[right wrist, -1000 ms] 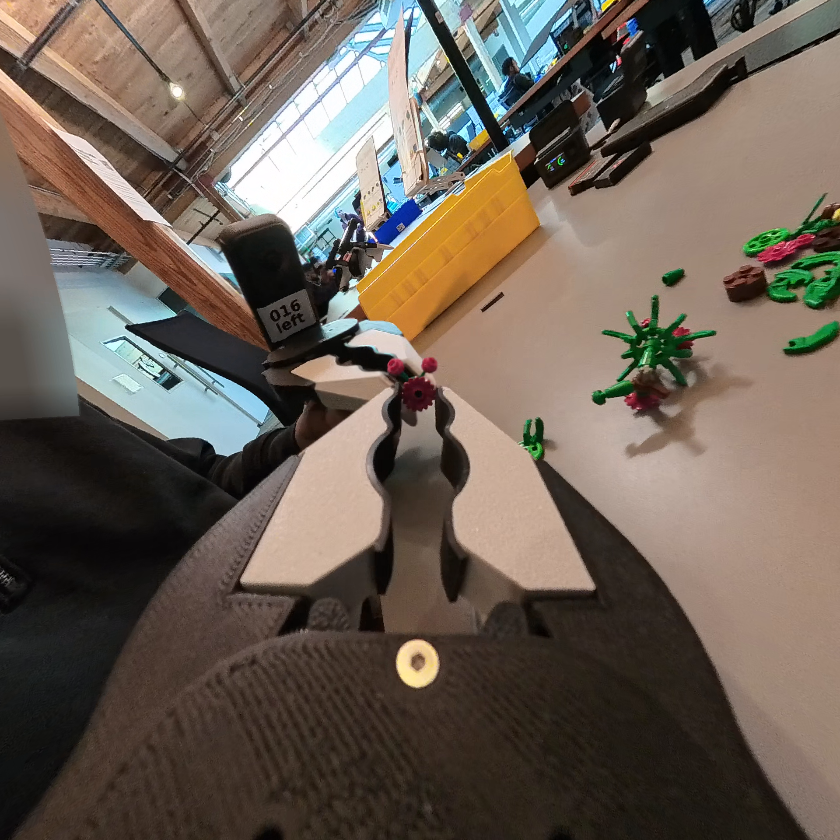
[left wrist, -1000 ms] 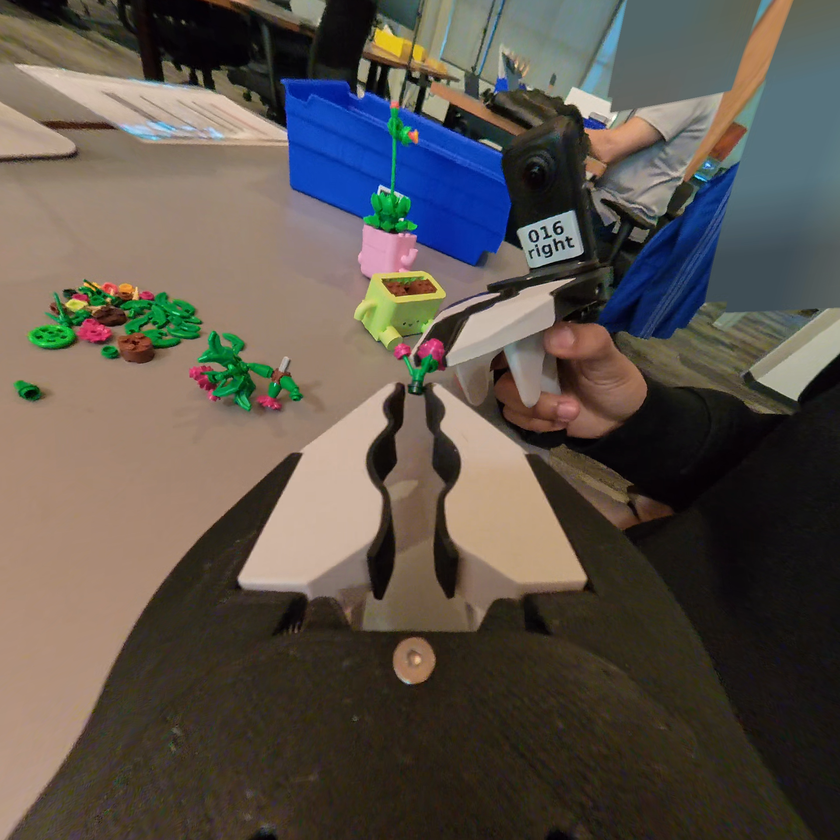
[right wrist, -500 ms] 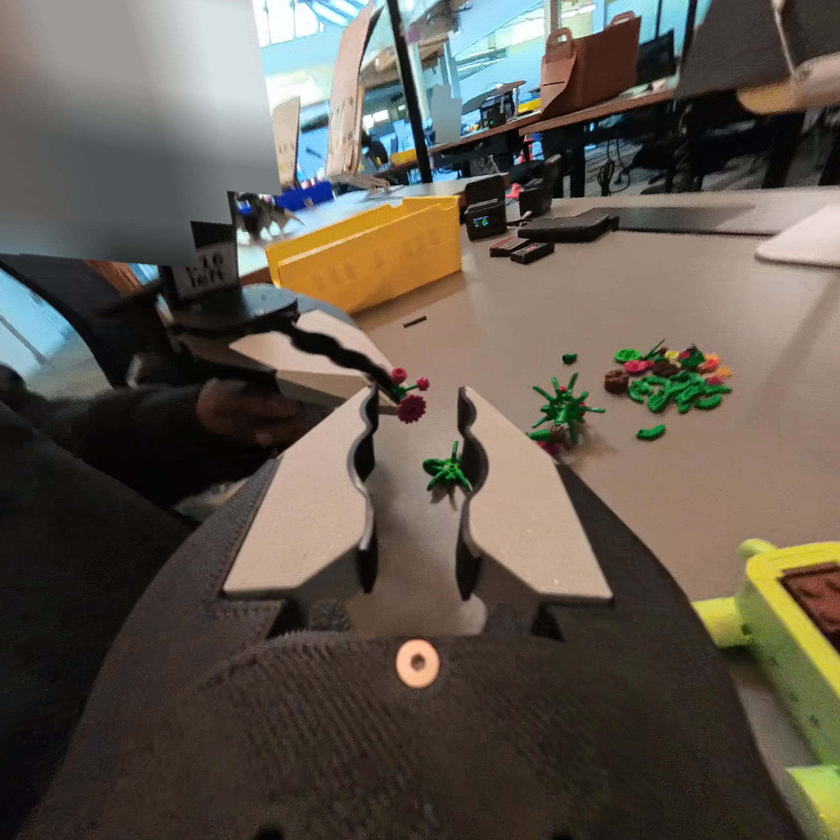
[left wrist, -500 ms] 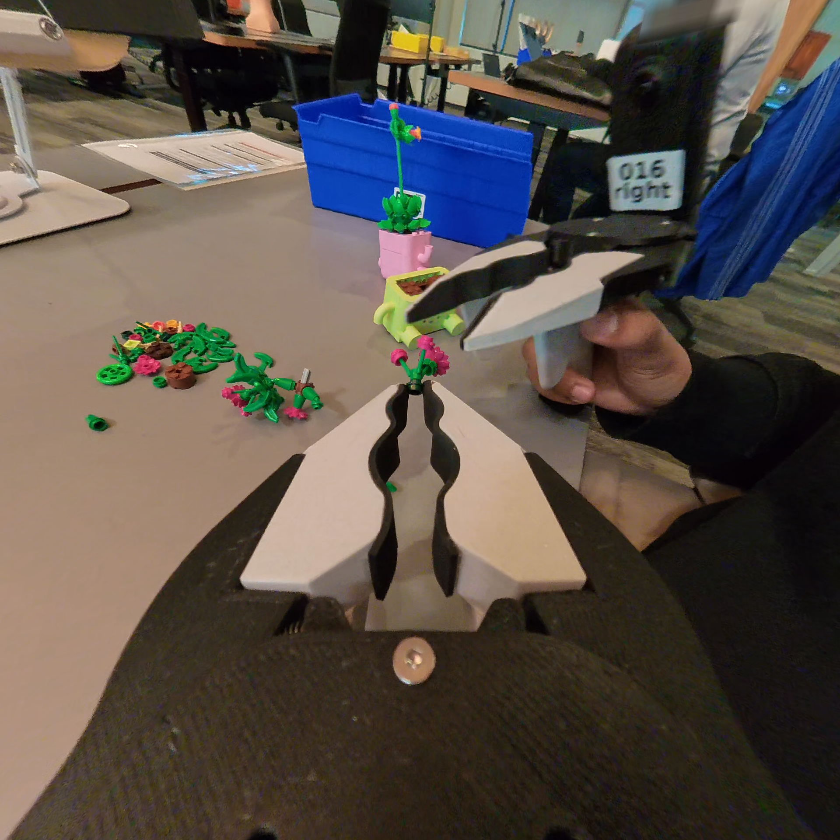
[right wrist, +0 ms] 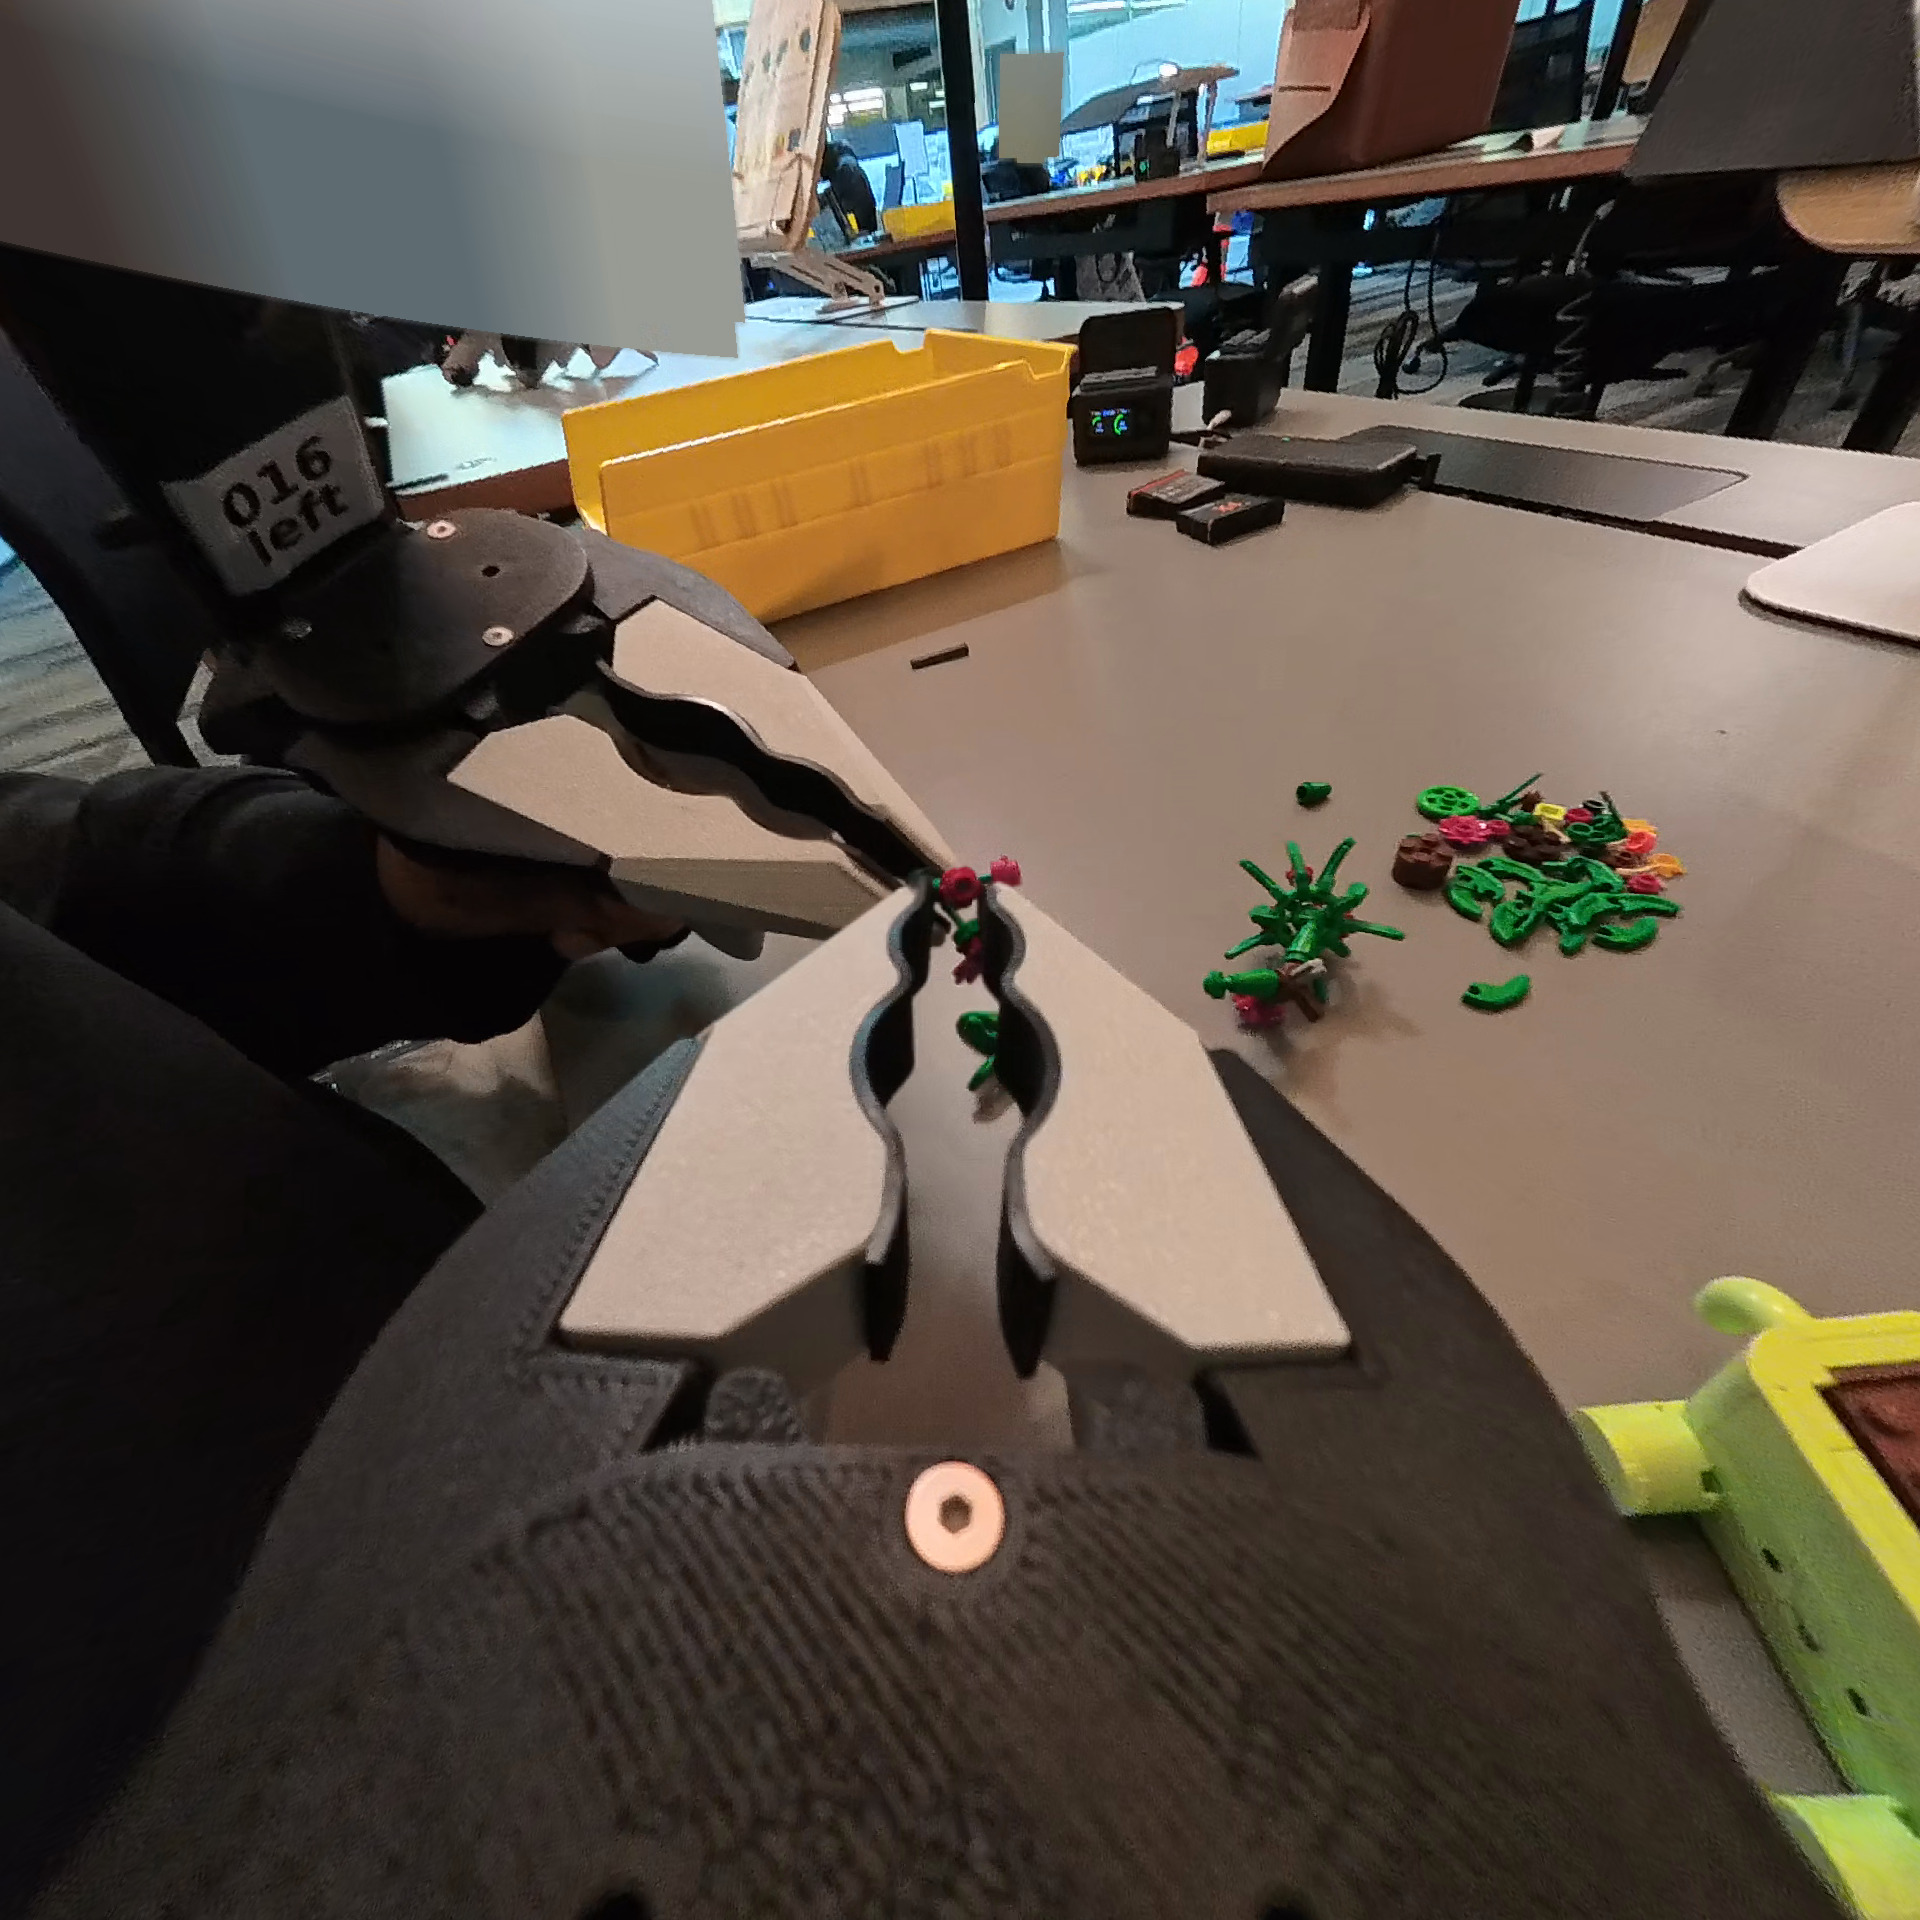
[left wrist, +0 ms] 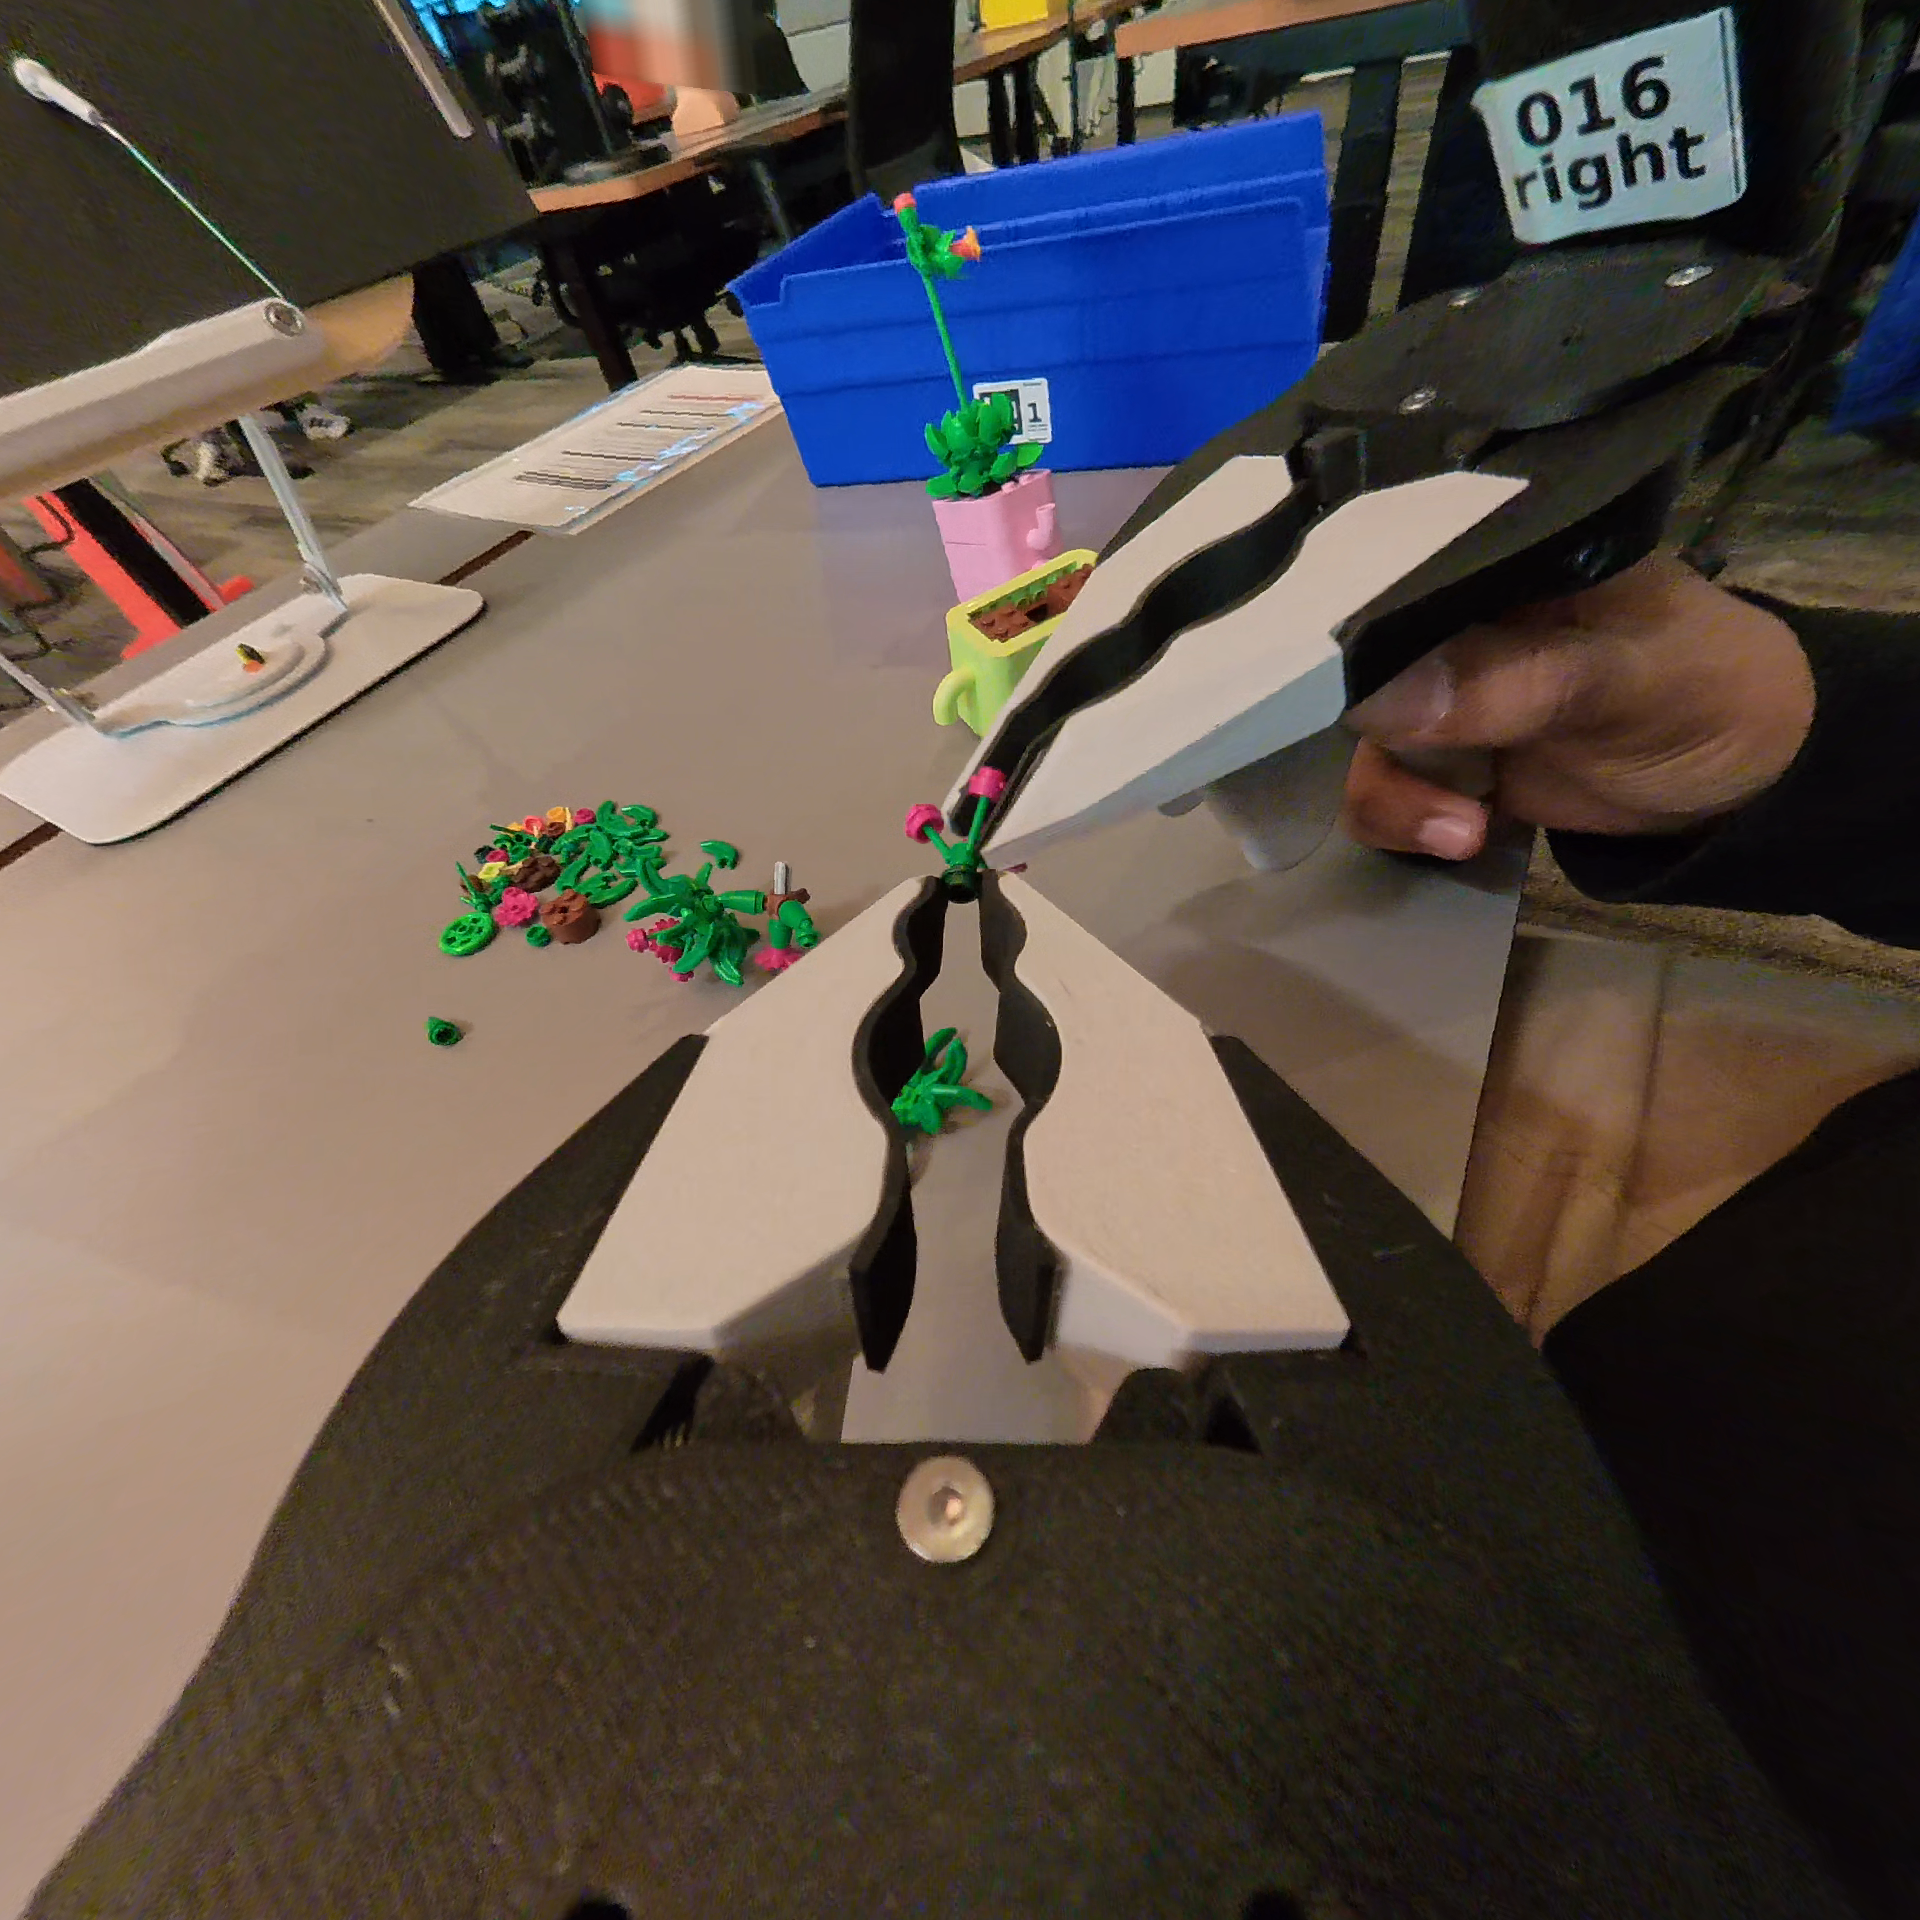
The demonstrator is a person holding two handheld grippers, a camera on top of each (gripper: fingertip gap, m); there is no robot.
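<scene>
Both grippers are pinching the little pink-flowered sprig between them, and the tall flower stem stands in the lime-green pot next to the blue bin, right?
Not quite. The tall flower stem stands in the pink pot, not the lime-green pot, which shows only brown studs; the left wrist view shows this. The rest holds: left gripper and right gripper both pinch the pink-flowered sprig, and the blue bin stands behind the pots.

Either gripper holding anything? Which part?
Left gripper pinches the flower sprig by its green stem base. Right gripper is closed at its pink buds; grip unclear.

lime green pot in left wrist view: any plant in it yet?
No. The lime green pot shows only bare brown soil studs, while the pink pot behind it holds the tall green stem.
</scene>
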